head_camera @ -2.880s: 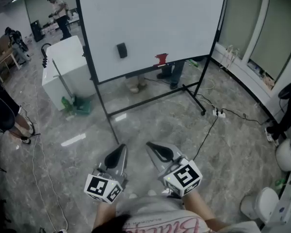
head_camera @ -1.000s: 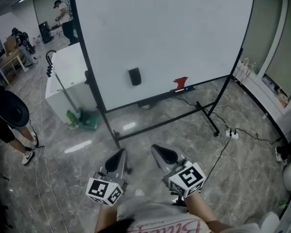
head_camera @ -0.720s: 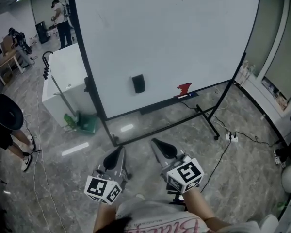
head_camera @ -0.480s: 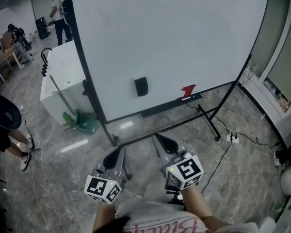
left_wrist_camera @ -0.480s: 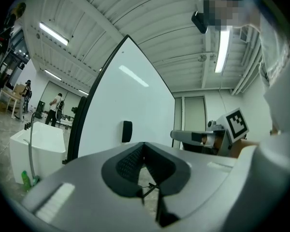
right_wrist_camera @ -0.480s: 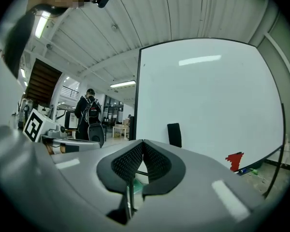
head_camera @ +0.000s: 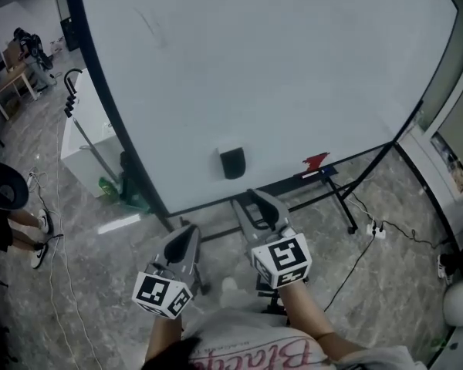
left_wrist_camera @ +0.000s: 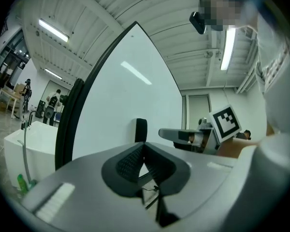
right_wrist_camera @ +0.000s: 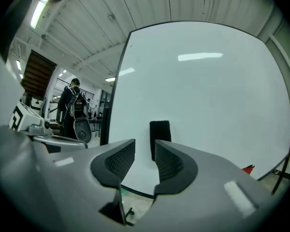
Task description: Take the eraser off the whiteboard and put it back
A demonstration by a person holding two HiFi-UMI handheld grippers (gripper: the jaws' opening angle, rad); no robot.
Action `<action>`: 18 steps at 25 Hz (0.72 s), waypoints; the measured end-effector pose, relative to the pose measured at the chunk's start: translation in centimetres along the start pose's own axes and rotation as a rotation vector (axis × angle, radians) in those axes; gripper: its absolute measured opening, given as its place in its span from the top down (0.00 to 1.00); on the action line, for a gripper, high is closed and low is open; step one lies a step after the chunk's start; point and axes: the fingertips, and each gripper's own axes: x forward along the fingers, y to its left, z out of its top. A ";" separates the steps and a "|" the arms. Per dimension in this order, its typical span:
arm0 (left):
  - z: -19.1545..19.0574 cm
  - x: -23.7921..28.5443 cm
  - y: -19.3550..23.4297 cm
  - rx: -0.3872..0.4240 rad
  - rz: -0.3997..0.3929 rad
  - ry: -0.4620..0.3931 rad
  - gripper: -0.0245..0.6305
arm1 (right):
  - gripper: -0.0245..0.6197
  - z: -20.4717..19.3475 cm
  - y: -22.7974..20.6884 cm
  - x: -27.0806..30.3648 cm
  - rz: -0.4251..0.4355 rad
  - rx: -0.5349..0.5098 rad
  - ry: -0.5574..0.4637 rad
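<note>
The space in front of the eraser (head_camera: 232, 163) is open, with bare whiteboard (head_camera: 278, 68) around it. The black frame post (head_camera: 106, 91) stands to its left and a small red object (head_camera: 316, 161) to its lower right.

The eraser (head_camera: 232, 163) sits on the whiteboard (head_camera: 255, 68), low down and a little left of the middle, and a small object (head_camera: 315, 161) sits to its right at the whiteboard's bottom rail. A boxy cabinet (head_camera: 81, 141) stands on the floor left of the whiteboard and behind its left post, and a person (head_camera: 4, 206) stands further left still. A power strip (head_camera: 376, 230) lies on the floor to the right of the whiteboard's stand.
</note>
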 end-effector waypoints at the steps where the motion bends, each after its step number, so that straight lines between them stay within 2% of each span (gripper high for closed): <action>1: 0.1 0.7 0.6 -0.004 0.006 -0.002 0.96 | 0.78 0.0 -0.7 1.0 -0.017 -0.002 0.007; 7: 0.2 3.2 3.3 -0.015 0.050 0.005 0.96 | 0.59 -0.4 -3.2 5.4 -0.098 -0.042 0.054; 10: 0.4 4.1 4.2 -0.021 0.063 0.002 0.96 | 0.52 -0.1 -3.0 6.9 -0.102 -0.056 0.054; 13: 0.5 4.8 4.8 -0.020 0.062 0.002 0.96 | 0.52 0.1 -2.7 8.0 -0.113 -0.068 0.040; 14: 0.5 5.0 4.9 -0.020 0.059 0.002 0.96 | 0.58 0.2 -2.8 8.2 -0.128 -0.071 0.033; 18: 0.5 5.0 5.1 -0.020 0.048 0.005 0.96 | 0.59 0.2 -3.1 8.1 -0.163 -0.067 0.034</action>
